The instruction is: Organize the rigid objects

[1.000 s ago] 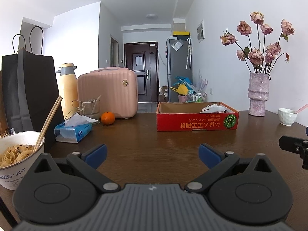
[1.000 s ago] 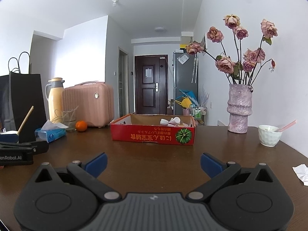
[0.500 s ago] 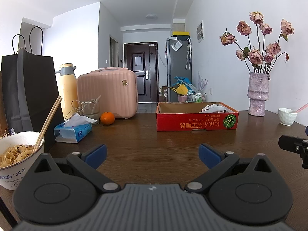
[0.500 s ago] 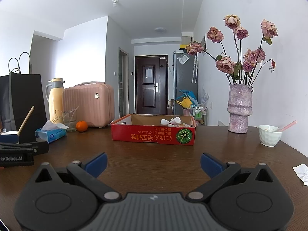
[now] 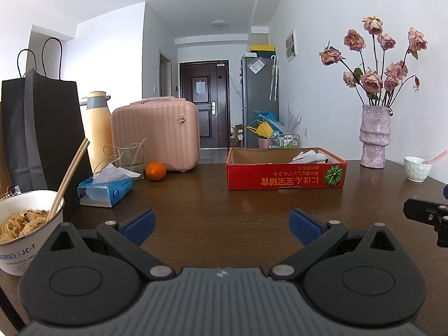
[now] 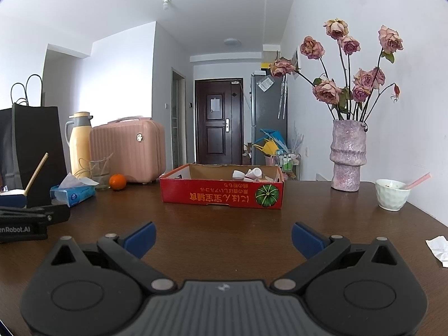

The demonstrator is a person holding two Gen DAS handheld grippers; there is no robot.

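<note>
Both grippers hover low over the dark table point(image 6: 224, 218), left gripper point(image 5: 221, 224) and right gripper point(image 6: 223, 235) spread wide and empty, squared up to the red cardboard box point(image 6: 221, 196) holding small white containers point(image 6: 246, 174), likely the sorting spot.

The left gripper point(image 5: 221, 226) hangs low over a dark wooden table point(image 5: 201, 204), blue-tipped fingers point(image 5: 140, 225) spread wide with nothing between them. At twelve to one o'clock sits a red cardboard box point(image 5: 285, 177) holding white items. At ten o'clock lie a tissue pack point(image 5: 105, 193) and an orange point(image 5: 155, 171); a noodle bowl point(image 5: 26, 229) with chopsticks stands at nine.
</note>
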